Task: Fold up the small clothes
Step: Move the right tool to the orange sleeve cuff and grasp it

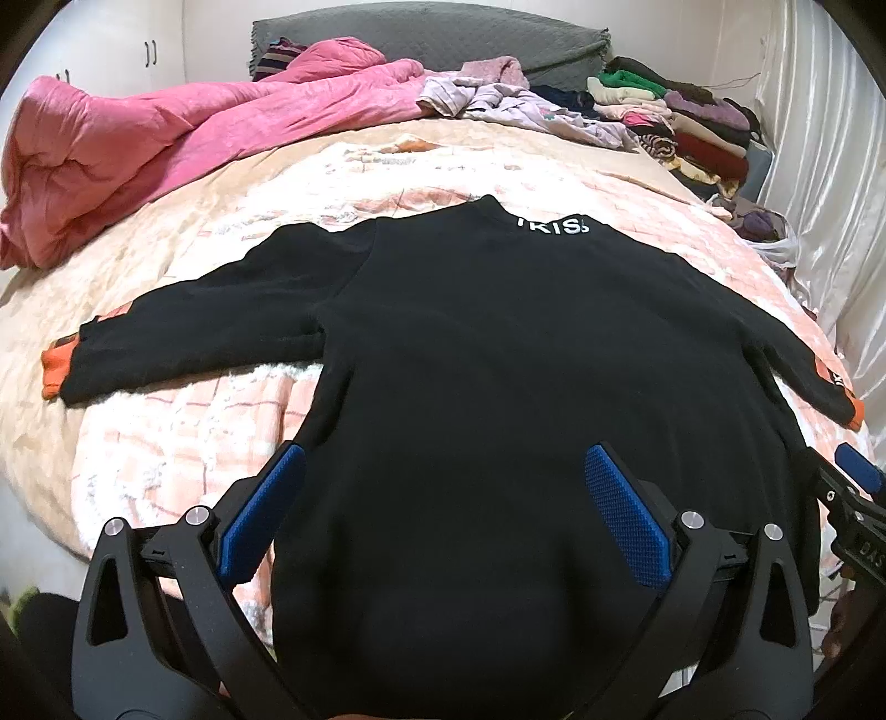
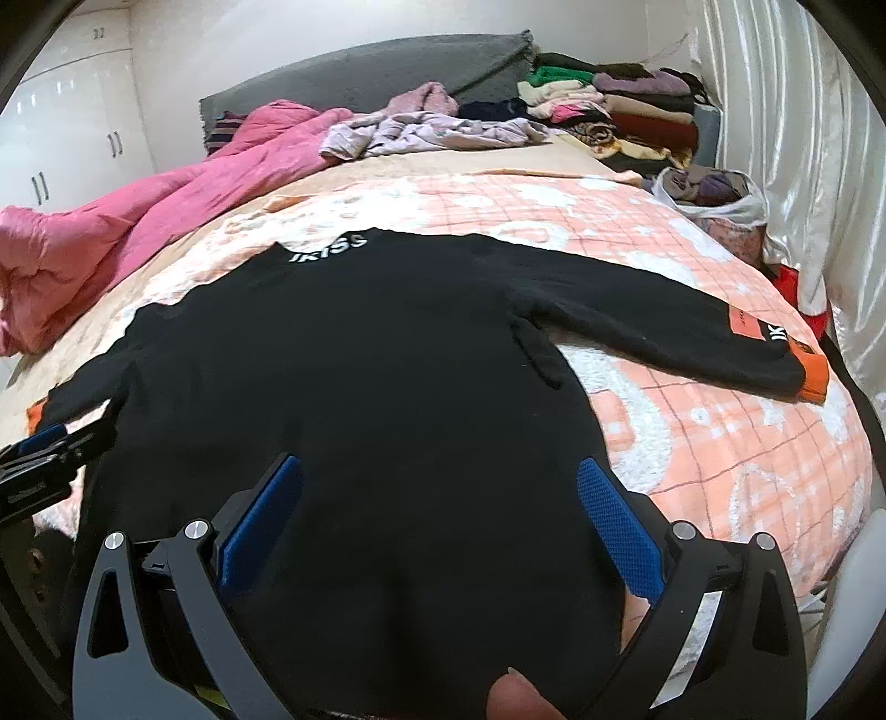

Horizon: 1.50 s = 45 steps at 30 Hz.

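Observation:
A black long-sleeved sweater [image 1: 498, 343] with white lettering at the collar and orange cuffs lies flat on the bed, sleeves spread to both sides; it also shows in the right wrist view [image 2: 360, 360]. My left gripper [image 1: 446, 476] is open, its blue pads wide apart over the sweater's lower left part near the hem. My right gripper [image 2: 440, 487] is open over the lower right part of the hem. Neither holds cloth. The right gripper shows at the right edge of the left wrist view [image 1: 853, 498]; the left gripper shows at the left edge of the right wrist view [image 2: 44, 459].
The bed has a peach and white checked cover [image 1: 183, 432]. A pink quilt [image 1: 166, 144] is bunched at the far left. Loose lilac clothes [image 1: 515, 105] and a stack of folded clothes [image 1: 681, 116] lie at the far right by a grey headboard [image 1: 415, 39]. A white curtain [image 1: 830, 194] hangs right.

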Available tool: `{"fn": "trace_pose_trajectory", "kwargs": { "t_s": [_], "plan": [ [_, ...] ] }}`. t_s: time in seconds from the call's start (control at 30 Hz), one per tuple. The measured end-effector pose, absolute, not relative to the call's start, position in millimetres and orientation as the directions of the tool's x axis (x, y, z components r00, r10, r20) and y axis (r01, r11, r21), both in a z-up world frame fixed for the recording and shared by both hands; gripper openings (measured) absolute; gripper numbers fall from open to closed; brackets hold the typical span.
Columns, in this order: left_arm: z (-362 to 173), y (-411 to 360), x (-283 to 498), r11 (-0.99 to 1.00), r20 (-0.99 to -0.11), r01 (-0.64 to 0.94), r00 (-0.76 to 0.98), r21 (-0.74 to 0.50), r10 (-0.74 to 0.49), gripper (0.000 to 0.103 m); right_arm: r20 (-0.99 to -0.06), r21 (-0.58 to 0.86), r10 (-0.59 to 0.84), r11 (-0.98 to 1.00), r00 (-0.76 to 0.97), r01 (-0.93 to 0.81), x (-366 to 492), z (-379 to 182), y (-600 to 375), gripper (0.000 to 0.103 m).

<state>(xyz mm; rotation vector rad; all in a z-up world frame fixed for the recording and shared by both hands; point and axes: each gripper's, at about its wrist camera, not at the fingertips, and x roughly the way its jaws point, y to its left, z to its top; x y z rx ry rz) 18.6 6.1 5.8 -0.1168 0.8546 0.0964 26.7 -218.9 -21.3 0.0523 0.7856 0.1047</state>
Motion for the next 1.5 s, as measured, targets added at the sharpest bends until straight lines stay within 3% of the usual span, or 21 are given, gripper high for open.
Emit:
{"fn": "trace_pose_trajectory", "kwargs": {
  "t_s": [0.9,1.5],
  "plan": [
    [7,29,101,0.983,-0.773,-0.171,0.632,-0.063,0.06,0.095,-0.716,0.079,-0.009,0.992,0.698,0.094,92,-26,-282,0.099],
    [-3,24,172,0.988,-0.806,-0.145,0.59,-0.05,0.045,0.095,-0.811,0.168,-0.157,0.861,0.564,0.48,113,-67,-422,0.099]
  ]
}}
